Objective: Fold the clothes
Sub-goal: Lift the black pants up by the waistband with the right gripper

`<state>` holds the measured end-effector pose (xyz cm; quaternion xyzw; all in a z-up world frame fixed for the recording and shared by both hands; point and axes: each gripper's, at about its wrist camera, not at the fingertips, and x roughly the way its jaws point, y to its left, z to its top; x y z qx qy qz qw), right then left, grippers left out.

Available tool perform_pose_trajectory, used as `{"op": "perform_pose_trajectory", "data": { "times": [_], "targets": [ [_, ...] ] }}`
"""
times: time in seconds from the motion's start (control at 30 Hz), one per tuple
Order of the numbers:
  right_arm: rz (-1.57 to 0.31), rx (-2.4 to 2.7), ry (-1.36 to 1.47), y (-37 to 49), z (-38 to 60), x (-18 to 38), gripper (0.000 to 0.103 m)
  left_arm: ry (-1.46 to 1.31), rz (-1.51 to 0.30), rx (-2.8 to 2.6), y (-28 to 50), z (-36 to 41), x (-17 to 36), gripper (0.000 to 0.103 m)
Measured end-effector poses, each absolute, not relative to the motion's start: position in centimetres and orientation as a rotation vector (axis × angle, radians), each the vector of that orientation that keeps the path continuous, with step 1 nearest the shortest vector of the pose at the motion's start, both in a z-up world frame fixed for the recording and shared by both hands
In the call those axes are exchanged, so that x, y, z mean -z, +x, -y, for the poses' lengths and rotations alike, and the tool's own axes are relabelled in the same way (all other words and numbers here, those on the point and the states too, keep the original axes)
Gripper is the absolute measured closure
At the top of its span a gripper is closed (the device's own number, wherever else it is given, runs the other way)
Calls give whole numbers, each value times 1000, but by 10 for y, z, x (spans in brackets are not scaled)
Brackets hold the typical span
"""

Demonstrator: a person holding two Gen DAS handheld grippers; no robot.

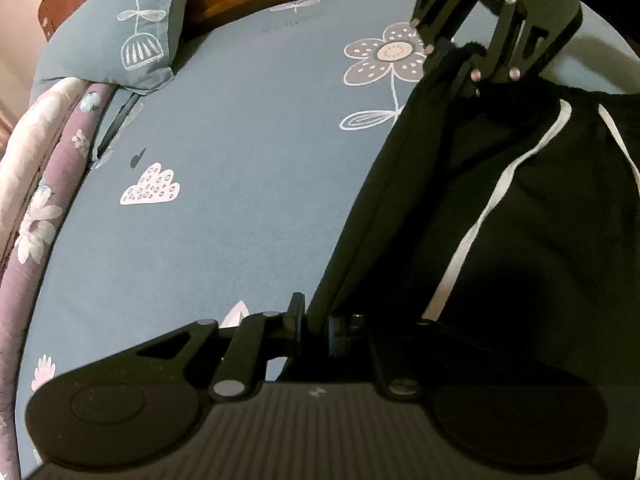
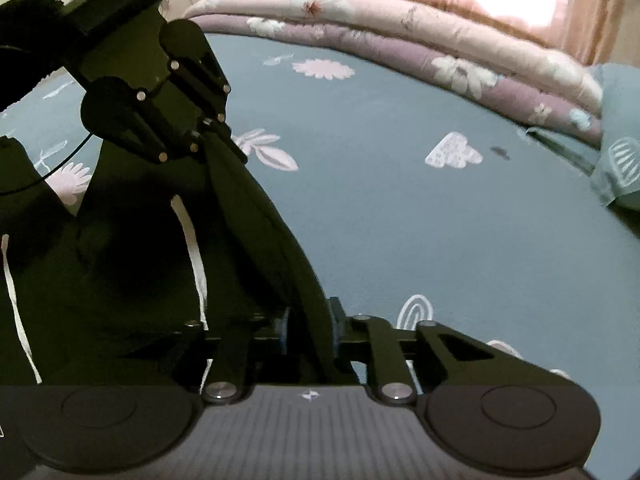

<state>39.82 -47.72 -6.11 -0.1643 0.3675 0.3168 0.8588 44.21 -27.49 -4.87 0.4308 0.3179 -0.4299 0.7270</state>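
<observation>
The left tool [image 1: 316, 328] was clenched on one edge of the black garment [image 1: 500, 200], which filled the right half of the left wrist frame, stretched above the blue patterned bed sheet [image 1: 240, 140]. The right tool [image 2: 310, 330] gripped the same taut edge, the garment hanging at lower left of its frame. A folded floral quilt [image 2: 440, 52] lay along the upper right.

The black garment [image 1: 500, 208] runs off the right edge of the left view and the left edge of the right view, its type unclear, and small print on the pillow [image 1: 128, 36] at upper left is unreadable.
</observation>
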Motion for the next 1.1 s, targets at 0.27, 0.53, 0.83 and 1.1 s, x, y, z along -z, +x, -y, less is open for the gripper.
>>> {"op": "perform_pose_trajectory", "data": {
  "times": [0.27, 0.53, 0.83, 1.1],
  "targets": [
    [-706, -622, -397, 356, 459, 26, 94, 966, -681, 917, 403, 263, 28, 96],
    [-651, -585, -461, 302, 432, 10, 95, 965, -682, 888, 347, 240, 17, 96],
    [-665, -566, -537, 245, 409, 4, 95, 911, -667, 864, 283, 218, 19, 98],
    [-681, -564, -561, 199, 405, 15, 95, 941, -614, 911, 229, 213, 17, 98]
  ]
}}
